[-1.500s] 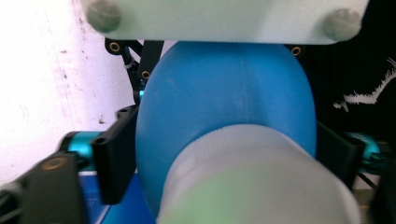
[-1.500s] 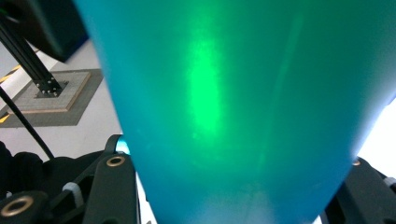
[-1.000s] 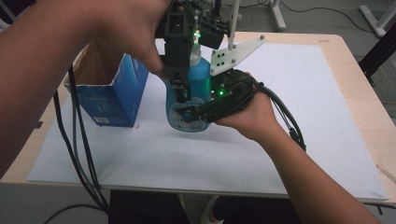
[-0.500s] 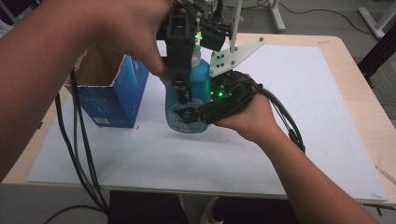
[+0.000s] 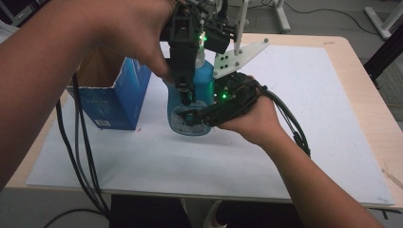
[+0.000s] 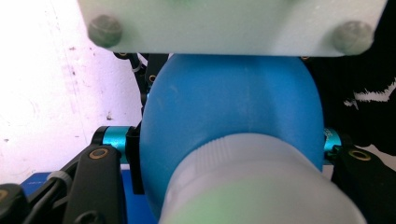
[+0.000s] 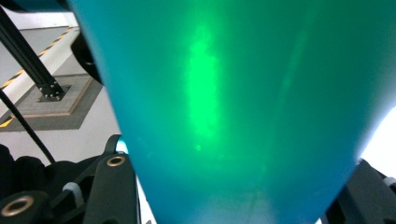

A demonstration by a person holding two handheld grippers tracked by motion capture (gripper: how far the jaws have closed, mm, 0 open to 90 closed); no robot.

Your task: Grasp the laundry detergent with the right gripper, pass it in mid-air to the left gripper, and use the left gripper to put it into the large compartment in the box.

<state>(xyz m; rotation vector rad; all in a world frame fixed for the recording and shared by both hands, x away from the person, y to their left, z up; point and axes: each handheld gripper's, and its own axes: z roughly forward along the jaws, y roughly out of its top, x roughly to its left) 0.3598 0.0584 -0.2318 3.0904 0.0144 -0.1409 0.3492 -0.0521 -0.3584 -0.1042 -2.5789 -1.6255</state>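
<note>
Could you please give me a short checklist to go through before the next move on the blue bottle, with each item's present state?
1. Blue plastic bottle upright on the white sheet: ok.
2. Right gripper shut on the bottle's lower body: ok.
3. Left gripper over the bottle's top, white ribbed cap between its jaws: ok.
4. Left gripper pressing the cap firmly: cannot tell.
5. Open blue cardboard box apart from the bottle: ok.
6. Black cables free of the bottle: ok.
</note>
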